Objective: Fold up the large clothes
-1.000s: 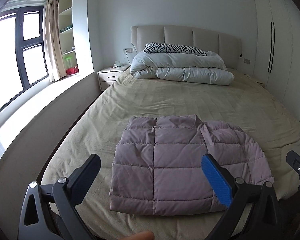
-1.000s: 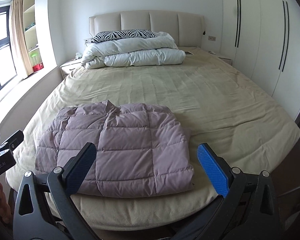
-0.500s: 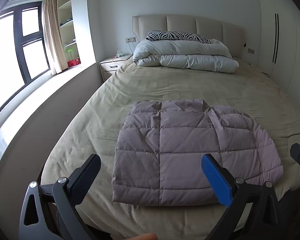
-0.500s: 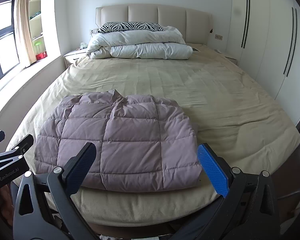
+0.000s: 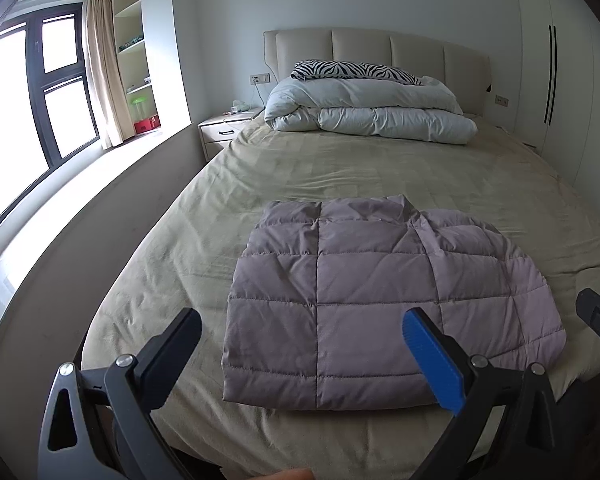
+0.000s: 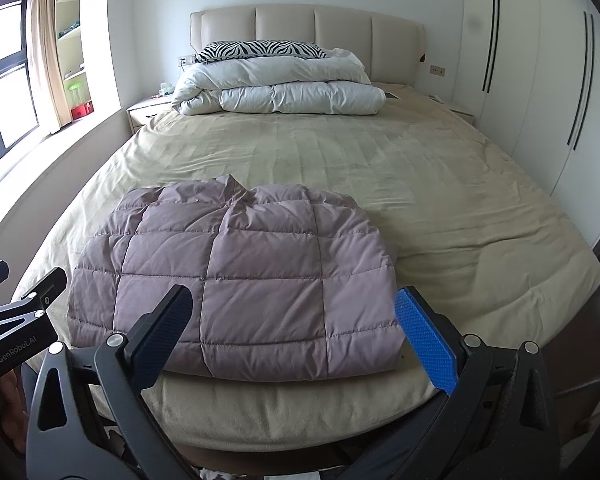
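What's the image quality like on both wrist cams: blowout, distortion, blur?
Left wrist view: window blown out to white, strong fisheye bowing of the ledge, dark vignette in the corners, quilted jacket sharp. Right wrist view: more even light, window only at the frame edge, wardrobe lines bowed, jacket and bed in focus, no motion blur.
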A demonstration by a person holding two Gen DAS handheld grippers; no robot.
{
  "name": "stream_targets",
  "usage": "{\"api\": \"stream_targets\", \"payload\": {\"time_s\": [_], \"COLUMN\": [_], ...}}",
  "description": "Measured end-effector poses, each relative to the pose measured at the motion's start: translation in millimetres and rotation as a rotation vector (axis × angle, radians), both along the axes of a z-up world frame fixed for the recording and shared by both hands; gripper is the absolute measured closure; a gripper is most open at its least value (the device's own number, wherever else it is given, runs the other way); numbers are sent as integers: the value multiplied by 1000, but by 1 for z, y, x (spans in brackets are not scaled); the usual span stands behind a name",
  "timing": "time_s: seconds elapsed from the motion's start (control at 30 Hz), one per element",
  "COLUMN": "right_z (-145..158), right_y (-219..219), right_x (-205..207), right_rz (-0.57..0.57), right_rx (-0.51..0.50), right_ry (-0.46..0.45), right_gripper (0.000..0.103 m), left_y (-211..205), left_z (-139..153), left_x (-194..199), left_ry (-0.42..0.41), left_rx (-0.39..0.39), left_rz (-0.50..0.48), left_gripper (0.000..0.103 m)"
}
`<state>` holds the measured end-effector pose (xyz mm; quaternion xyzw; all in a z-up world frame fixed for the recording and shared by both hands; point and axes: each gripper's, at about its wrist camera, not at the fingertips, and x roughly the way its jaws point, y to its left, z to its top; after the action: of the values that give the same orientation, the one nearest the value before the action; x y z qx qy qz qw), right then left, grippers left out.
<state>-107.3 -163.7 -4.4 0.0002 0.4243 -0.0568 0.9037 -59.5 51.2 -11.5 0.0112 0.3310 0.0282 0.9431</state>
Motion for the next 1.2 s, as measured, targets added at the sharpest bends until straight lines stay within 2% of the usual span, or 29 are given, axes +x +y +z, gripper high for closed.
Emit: {"api": "stream_targets", "payload": {"time_s": [1.2], "right_z": [-4], "right_y": [1], "right_x": [-2], "right_rz": [0], "right_rx": [2], "right_ry": [5], "right_gripper": [0], "left_y": [-1], "left_z": [-4], "left_x": [-2], "left_ry": [5], "left_rx": [0], "left_rz": [-4], "left_gripper": [0]}}
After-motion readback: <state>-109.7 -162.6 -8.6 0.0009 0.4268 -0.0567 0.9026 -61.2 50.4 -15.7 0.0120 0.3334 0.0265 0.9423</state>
